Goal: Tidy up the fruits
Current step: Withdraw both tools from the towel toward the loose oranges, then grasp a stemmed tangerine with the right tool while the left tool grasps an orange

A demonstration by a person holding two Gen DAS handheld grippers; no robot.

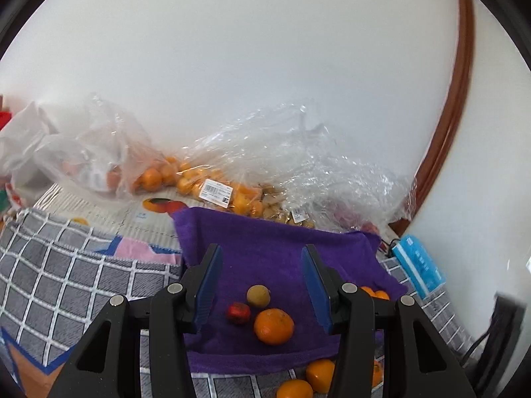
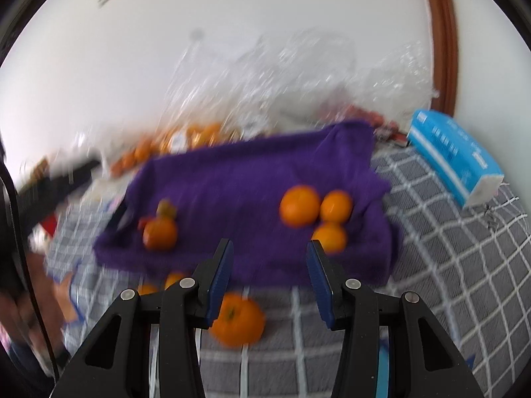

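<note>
Taking the purple towel [image 1: 265, 258] as the landmark and reading leftward to rightward: on its left part sit three small fruits close together, a red fruit [image 1: 238, 312], a yellowish-green fruit [image 1: 258, 296] just behind it, and an orange [image 1: 273, 326] beside them. The left gripper [image 1: 262, 285] hovers over this cluster with its jaws spread wide and nothing between them. On the towel's right part, three oranges [image 2: 300, 205] lie touching one another. Off the towel's near edge, on the grey checked cloth [image 2: 448, 232], a loose orange [image 2: 238, 318] rests just in front of the right gripper [image 2: 269, 275], whose jaws are also wide apart and empty. That view is blurred, so fine detail is uncertain. The likely step is collecting the stray orange onto the towel with its kind. To do it well, centre the open jaws around the fruit's widest part, close gently so it does not squirt sideways, and set it beside the right group without nudging those already placed.
</note>
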